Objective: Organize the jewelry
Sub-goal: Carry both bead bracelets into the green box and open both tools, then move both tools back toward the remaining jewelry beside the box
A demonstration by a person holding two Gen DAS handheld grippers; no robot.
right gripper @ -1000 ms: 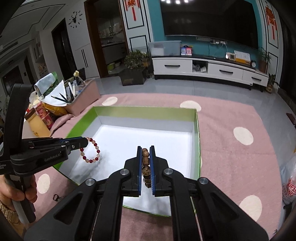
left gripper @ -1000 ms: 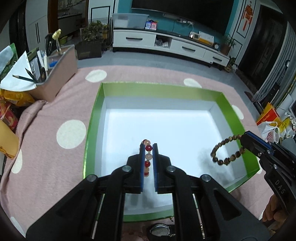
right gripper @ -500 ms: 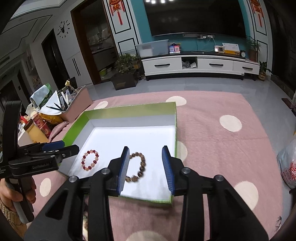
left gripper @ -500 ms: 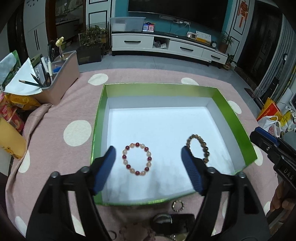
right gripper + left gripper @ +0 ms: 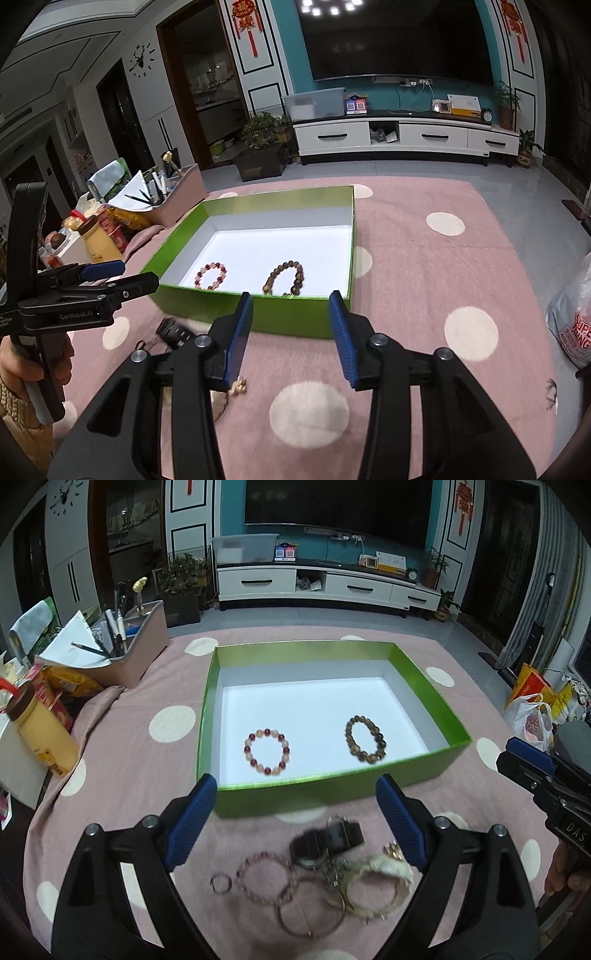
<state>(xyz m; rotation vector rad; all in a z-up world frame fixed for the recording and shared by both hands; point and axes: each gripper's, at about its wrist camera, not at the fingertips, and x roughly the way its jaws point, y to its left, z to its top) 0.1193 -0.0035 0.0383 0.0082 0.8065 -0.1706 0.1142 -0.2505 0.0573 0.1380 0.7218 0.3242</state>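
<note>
Two bracelets in, pile left.

- Green box (image 5: 325, 797) on table (image 5: 147, 775), pink spotted cloth.
- Red bracelet (image 5: 266, 752) flat on box floor, left side. Brown bracelet (image 5: 365, 744) flat, right side. Well apart.
- Left tool (image 5: 295, 812) spread wide, just been opening, nothing between pads; now over pile.
- Right tool (image 5: 290, 332) spread partway, just been opening, empty, near box front wall.
- Pile (image 5: 325, 878) in front of box: watch (image 5: 325, 843), rings, bangles, beaded strand, tangled, blurred.
- Judgement: early stage; most pieces left.
</note>
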